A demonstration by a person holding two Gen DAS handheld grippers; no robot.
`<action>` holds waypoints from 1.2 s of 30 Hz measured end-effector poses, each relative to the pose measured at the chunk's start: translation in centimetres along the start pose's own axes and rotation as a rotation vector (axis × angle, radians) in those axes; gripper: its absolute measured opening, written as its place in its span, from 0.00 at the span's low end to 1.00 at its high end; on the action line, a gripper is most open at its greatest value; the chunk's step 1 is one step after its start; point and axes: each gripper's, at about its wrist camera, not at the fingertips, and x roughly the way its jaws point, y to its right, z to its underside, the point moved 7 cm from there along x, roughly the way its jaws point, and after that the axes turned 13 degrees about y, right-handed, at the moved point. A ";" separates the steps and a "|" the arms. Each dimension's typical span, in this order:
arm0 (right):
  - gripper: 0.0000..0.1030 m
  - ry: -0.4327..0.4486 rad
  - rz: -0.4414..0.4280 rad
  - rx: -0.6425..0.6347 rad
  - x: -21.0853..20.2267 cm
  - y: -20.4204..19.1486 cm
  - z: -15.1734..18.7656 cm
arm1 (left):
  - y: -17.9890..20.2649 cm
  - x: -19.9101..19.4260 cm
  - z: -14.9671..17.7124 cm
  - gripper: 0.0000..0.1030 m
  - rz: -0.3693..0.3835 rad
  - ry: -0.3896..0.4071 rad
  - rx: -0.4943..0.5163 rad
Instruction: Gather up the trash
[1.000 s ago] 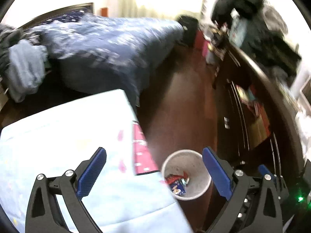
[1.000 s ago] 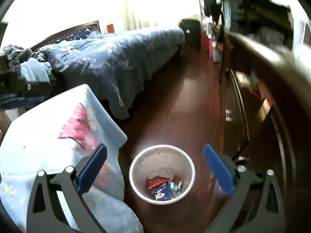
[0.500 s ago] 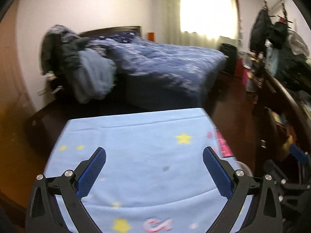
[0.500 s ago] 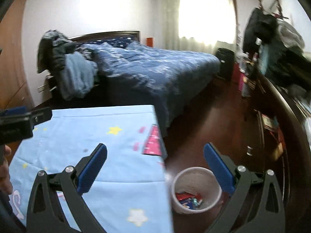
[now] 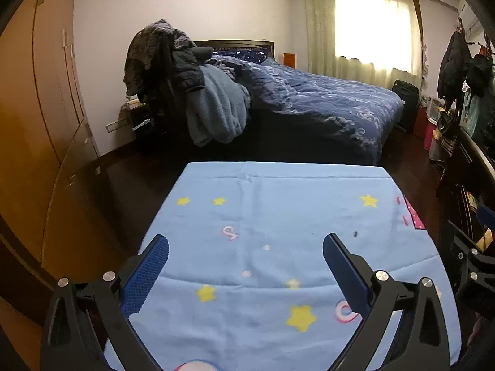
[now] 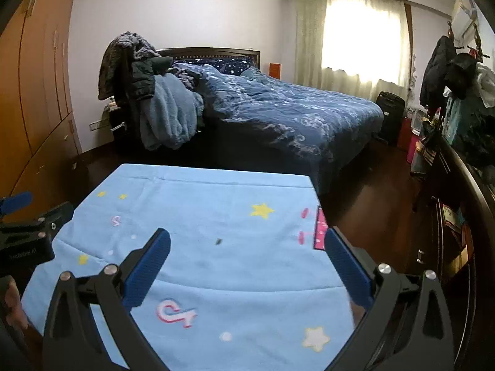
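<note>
while both grippers, left gripper (image 5: 246,244) and right gripper (image 6: 247,242), hover with fingers spread and empty above the blue star-print table (image 5: 278,185), only a small dark speck (image 6: 218,241) shows; next, probably pinch it.

table (image 5: 278,204): sitting in the foreground, below both grippers
speck (image 6: 218,241): lying on the table, toward its right side
bed (image 5: 324,105): standing behind the table
clothes pile (image 5: 191,92): hanging at the bed's left end
wardrobe (image 5: 37,108): running along the left
dresser (image 6: 458,204): running along the right of the table
suitcase (image 6: 390,114): standing beyond the bed's far right corner
</note>
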 end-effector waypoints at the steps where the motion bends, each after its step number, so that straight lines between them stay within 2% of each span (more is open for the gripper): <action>1: 0.97 -0.002 0.000 -0.003 -0.2 -0.7 0.0 | -0.5 -0.2 0.1 0.97 -0.001 0.002 -0.002; 8: 0.97 -0.006 0.032 -0.004 -1.9 -3.1 0.1 | -2.0 -1.1 0.8 0.97 0.009 -0.001 0.003; 18: 0.97 0.033 0.042 0.007 -4.5 -2.5 -0.6 | -1.6 -3.0 0.4 0.97 0.015 0.036 0.002; 36: 0.97 0.036 0.041 0.016 -5.1 -1.9 -0.8 | -1.3 -3.6 0.4 0.97 0.015 0.035 -0.001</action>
